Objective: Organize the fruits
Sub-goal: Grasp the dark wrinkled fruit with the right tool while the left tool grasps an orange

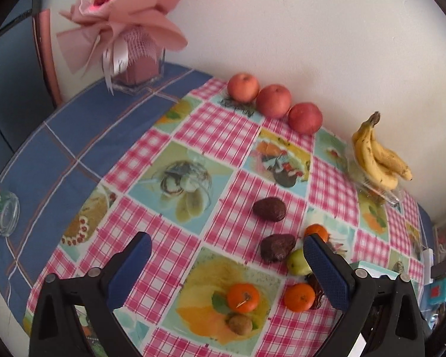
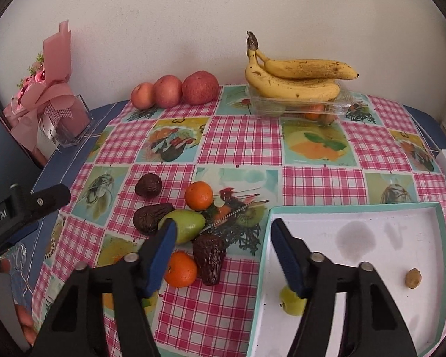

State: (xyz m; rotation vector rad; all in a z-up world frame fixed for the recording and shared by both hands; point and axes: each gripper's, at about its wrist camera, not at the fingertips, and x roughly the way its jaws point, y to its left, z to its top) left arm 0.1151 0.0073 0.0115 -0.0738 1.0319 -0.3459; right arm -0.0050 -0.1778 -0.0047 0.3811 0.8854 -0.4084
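Observation:
My left gripper (image 1: 226, 255) hovers open over the checked cloth, with an orange (image 1: 242, 296) and a kiwi (image 1: 240, 323) below it. Two dark avocados (image 1: 269, 209), a green pear (image 1: 297, 263) and more oranges (image 1: 299, 296) lie by its right finger. Open too, my right gripper (image 2: 223, 232) hangs above a third avocado (image 2: 209, 257), between the pear (image 2: 184, 226) and the white tray (image 2: 356, 208). Lying in the tray are a small green fruit (image 2: 291, 300) and a brown one (image 2: 413, 278). Three apples (image 2: 168, 90) line the wall beside bananas (image 2: 294, 77).
The bananas rest on a clear plastic box (image 2: 300, 104) with fruit inside. A pink bouquet (image 1: 128, 29) in a clear vase stands at the back left on the blue cloth. A glass mug (image 1: 0, 211) lies near the left edge. A hand (image 2: 26, 324) shows at lower left.

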